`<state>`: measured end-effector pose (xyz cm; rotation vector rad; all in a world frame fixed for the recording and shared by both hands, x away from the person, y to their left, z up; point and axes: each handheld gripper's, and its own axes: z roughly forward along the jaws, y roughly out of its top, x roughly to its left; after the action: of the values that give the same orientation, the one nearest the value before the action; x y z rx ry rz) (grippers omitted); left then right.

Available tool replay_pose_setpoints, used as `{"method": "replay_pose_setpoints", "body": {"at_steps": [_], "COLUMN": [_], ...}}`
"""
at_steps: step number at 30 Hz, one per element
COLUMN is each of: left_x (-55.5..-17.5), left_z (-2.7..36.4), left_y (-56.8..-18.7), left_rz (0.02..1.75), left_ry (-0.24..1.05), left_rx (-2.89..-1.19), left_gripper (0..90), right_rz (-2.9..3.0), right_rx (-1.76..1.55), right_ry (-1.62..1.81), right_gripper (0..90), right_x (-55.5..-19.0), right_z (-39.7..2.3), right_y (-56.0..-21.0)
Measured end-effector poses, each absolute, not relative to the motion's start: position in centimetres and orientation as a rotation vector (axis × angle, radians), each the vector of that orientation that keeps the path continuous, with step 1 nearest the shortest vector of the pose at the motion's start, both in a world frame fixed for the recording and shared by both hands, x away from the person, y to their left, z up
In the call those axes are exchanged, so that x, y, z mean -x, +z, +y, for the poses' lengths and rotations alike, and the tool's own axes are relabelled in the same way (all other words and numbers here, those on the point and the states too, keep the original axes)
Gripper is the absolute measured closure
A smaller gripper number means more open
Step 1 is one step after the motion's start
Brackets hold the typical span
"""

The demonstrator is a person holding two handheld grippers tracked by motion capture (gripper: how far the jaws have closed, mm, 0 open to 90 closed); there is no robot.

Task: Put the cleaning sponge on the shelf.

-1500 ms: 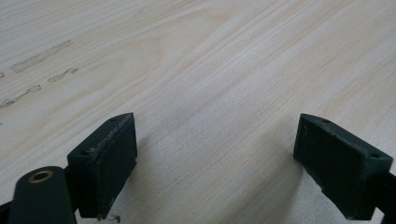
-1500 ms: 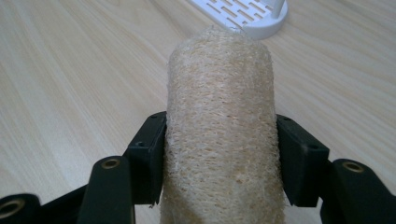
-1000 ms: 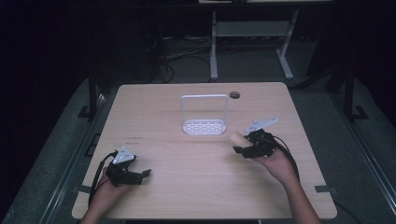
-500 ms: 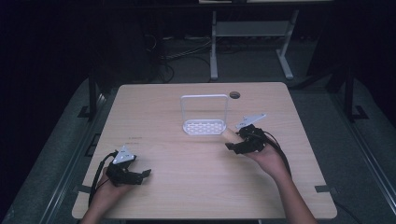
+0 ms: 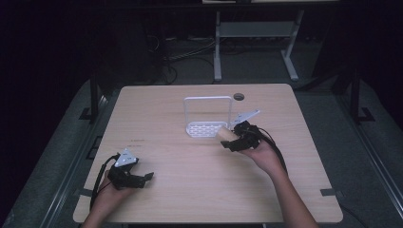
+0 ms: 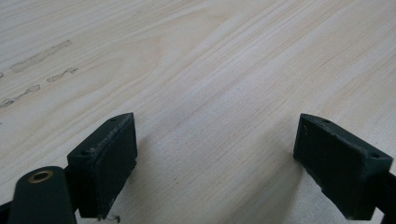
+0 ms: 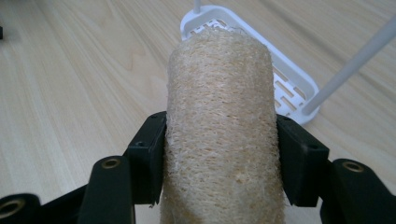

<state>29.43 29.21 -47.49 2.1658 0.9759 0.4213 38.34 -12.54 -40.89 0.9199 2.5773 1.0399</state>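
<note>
A tan loofah cylinder [image 7: 219,126] sits clamped between the jaws of my right gripper [image 7: 219,161], its far end pointing toward a white wire rack [image 7: 289,79]. From above, the right gripper [image 5: 227,142] holds the loofah [image 5: 222,135] just off the right front corner of the rack's slotted base [image 5: 204,129]. My left gripper [image 5: 146,179] rests low at the front left of the wooden table [image 5: 180,190]. Its jaws stand wide apart over bare wood, with nothing between the pads [image 6: 109,161].
The rack has a tall white frame [image 5: 208,99] rising over its base. A dark round hole [image 5: 238,96] lies in the tabletop behind the rack. Faint smudges [image 6: 42,56] mark the wood ahead of the left gripper. Dark floor and a desk frame lie beyond the table.
My right gripper has carried the loofah leftward, from the table's right part up to the rack's base. The left gripper has stayed put.
</note>
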Motion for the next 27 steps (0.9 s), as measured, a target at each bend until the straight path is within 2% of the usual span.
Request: {"method": "replay_pose_setpoints", "body": {"at_steps": [27], "left_x": [-29.4], "left_z": [29.2], "left_y": [-47.5], "left_rz": [0.975], "left_ry": [0.421], "left_rx": [-2.166], "left_gripper": [13.0], "right_rz": [2.596], "right_rx": [-0.87], "right_ry": [1.015], "right_gripper": [41.2], "right_x": [-41.4], "right_z": [-8.6], "right_y": [-40.5]}}
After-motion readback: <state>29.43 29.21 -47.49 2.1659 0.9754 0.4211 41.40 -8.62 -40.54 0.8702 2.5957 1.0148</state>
